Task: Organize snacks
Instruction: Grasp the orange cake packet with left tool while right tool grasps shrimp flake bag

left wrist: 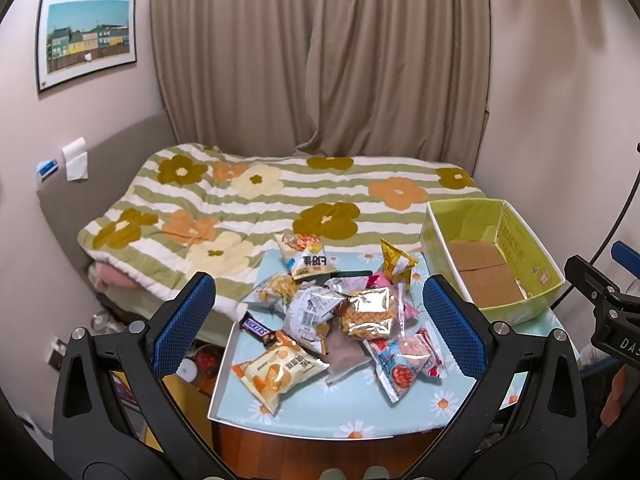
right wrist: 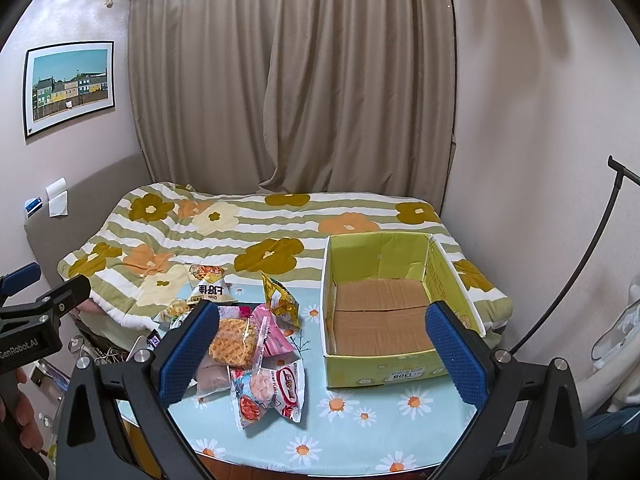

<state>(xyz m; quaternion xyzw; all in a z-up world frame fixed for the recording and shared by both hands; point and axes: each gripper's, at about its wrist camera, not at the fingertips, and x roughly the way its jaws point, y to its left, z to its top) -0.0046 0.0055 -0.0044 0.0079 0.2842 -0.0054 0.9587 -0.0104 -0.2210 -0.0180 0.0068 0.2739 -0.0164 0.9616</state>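
A heap of snack packets [left wrist: 328, 320] lies on the table's blue daisy cloth [left wrist: 360, 412]. It includes a Snickers bar [left wrist: 256, 329], a waffle packet [left wrist: 368, 314], an orange-and-cream bag [left wrist: 276, 372] and a gold triangular packet [left wrist: 394, 264]. My left gripper [left wrist: 320, 284] hovers open above the heap, holding nothing. An empty yellow-green cardboard box [right wrist: 380, 312] stands to the right of the snacks. My right gripper [right wrist: 322, 308] is open and empty, between the waffle packet [right wrist: 232, 340] and the box.
A bed with a floral striped quilt [left wrist: 260, 200] runs behind the table, with beige curtains beyond. A thin black stand [right wrist: 580, 272] curves up at the right wall. The left gripper's black frame [right wrist: 36, 312] shows at the left edge, with a hand [right wrist: 20, 408] below it.
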